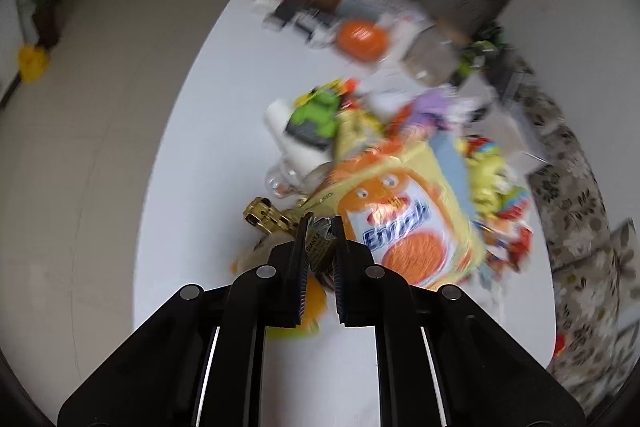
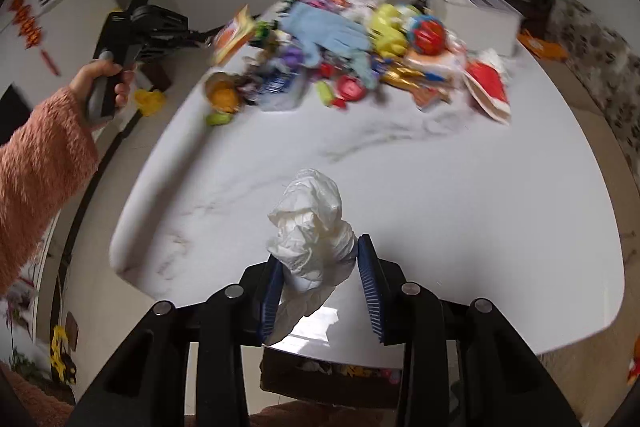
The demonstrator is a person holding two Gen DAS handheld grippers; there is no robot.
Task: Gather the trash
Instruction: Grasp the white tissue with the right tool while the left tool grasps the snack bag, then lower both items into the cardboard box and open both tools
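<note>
My left gripper [image 1: 321, 223] is shut on the crinkled edge of a yellow snack packet [image 1: 408, 227] with an orange cartoon face, lifted above the white table [image 1: 224, 115]. In the right wrist view the same gripper [image 2: 208, 39] shows at upper left, held by a hand in a pink fuzzy sleeve [image 2: 40, 163], with the packet [image 2: 234, 35] hanging at its tips. My right gripper [image 2: 320, 249] is shut on a crumpled white tissue [image 2: 310, 215] above the table's near edge. A pile of wrappers and toys [image 2: 360, 39] covers the far part of the marble table [image 2: 440, 187].
A blue glove [image 2: 332, 31], a red ball [image 2: 428, 35] and a white box [image 2: 476, 15] lie among the pile. Below the table's near edge stands a dark bin [image 2: 328, 371] with wrappers inside. A patterned sofa [image 1: 580, 207] borders the table's right side.
</note>
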